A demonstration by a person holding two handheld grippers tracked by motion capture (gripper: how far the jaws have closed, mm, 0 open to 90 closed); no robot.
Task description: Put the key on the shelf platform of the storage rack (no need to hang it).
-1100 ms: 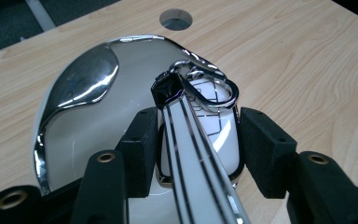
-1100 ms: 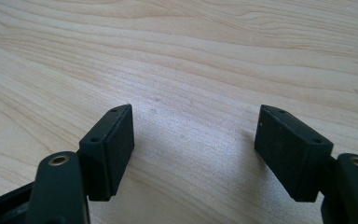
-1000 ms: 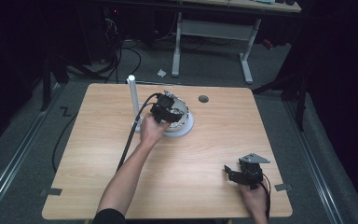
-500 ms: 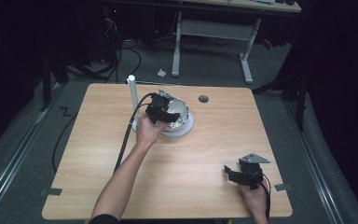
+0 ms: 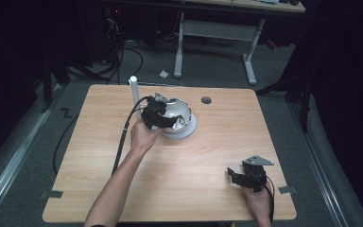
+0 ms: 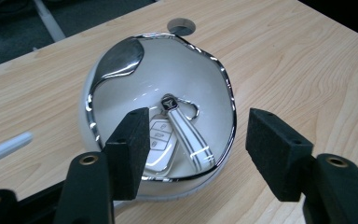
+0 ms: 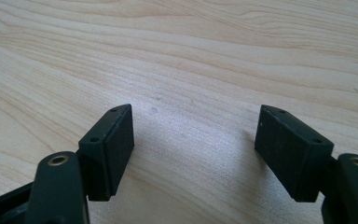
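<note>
Hovering wide above the white bowl (image 6: pixel 158 84), the left tongs (image 6: pixel 193 140) are aimed at the car key (image 6: pixel 168 135); the right tongs (image 7: pixel 196 149) are rested wide on the desk (image 7: pixel 191 56).

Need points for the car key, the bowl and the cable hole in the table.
car key (image 6: pixel 161 140), left gripper view, on its white button face.
bowl (image 6: pixel 116 60), left gripper view, on the shiny patch of its inner wall.
cable hole (image 5: pixel 206 100), high view, on the middle of the round grey opening in the tabletop.
</note>
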